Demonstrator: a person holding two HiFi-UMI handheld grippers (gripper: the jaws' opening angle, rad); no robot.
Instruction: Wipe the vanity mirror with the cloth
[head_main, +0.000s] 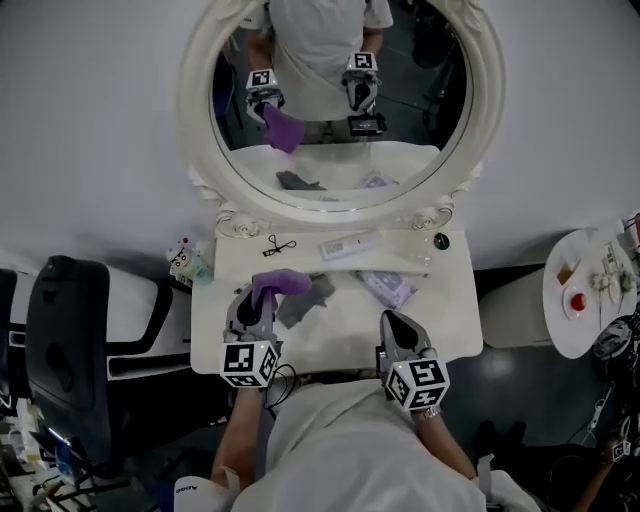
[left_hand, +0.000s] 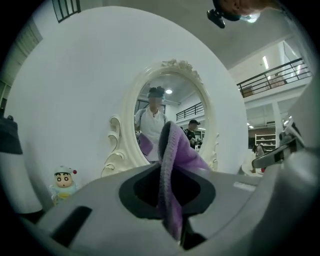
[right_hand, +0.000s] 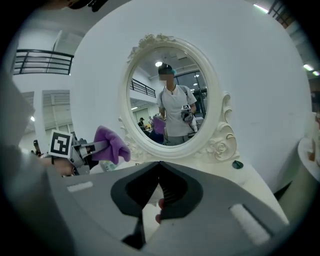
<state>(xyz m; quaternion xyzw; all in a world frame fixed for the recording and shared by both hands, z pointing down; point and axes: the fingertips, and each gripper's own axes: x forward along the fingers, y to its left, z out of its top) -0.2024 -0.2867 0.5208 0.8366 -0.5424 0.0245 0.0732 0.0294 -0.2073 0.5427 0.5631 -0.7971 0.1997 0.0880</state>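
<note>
Left tool: clamped on purple cloth, over surface, facing vanity mirror. Right tool: jaws together, empty. Head view alone: grey rag on surface.

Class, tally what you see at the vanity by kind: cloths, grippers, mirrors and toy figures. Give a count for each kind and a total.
Cloths: 2 (purple cloth, grey cloth)
Grippers: 2 (left gripper, right gripper)
Mirrors: 1 (mirror)
Toy figures: 1 (figure)
Total: 6
</note>
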